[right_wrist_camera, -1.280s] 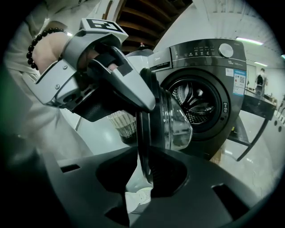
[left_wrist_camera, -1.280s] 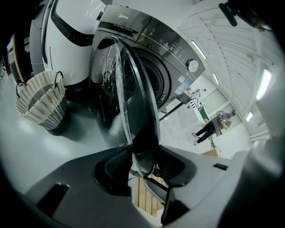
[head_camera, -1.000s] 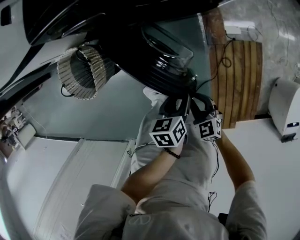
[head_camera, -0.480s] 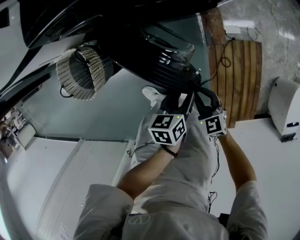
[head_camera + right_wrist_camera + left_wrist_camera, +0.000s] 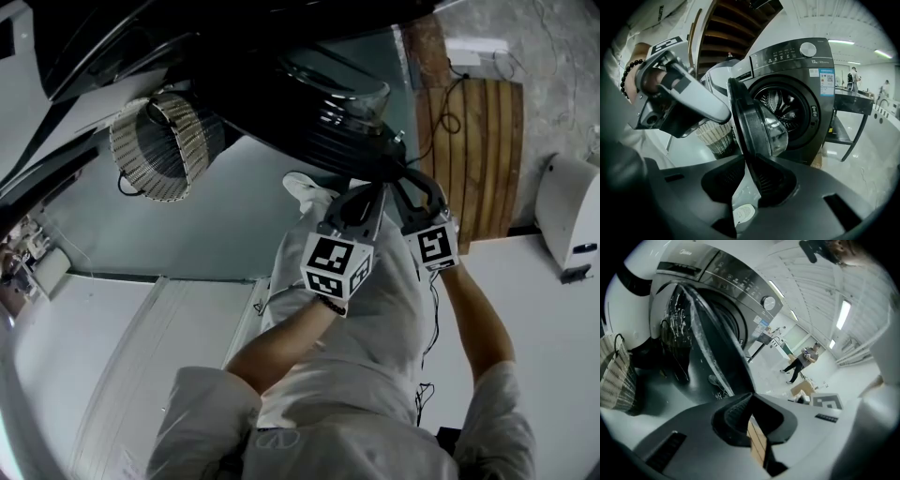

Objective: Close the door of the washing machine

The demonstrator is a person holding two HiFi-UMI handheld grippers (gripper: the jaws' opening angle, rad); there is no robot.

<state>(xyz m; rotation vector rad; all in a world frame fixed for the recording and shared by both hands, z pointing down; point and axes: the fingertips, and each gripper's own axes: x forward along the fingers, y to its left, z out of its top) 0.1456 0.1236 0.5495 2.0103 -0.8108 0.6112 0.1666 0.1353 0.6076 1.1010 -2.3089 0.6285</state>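
The dark washing machine [image 5: 797, 93] stands with its round glass door [image 5: 328, 103] swung open. In the right gripper view the door's rim [image 5: 757, 122] runs between the jaws of my right gripper [image 5: 747, 171]. Its pads sit against the rim while the jaws ease slightly apart. My left gripper [image 5: 367, 192] is beside it on the outer side of the door [image 5: 708, 357]. Its jaws are closing, the tips [image 5: 752, 397] meet, and nothing lies between them. The right gripper [image 5: 401, 173] reaches the door edge from the right.
A wicker basket [image 5: 159, 141] stands on the floor left of the machine. A wooden pallet [image 5: 478, 159] with a cable lies to the right, and a white appliance [image 5: 572, 216] beyond it. A black table [image 5: 853, 101] flanks the machine. A person [image 5: 801, 363] stands far off.
My left gripper's jaws have gone from wide open to closed, and that gripper has rolled. Both hands have shifted slightly right along with the door edge.
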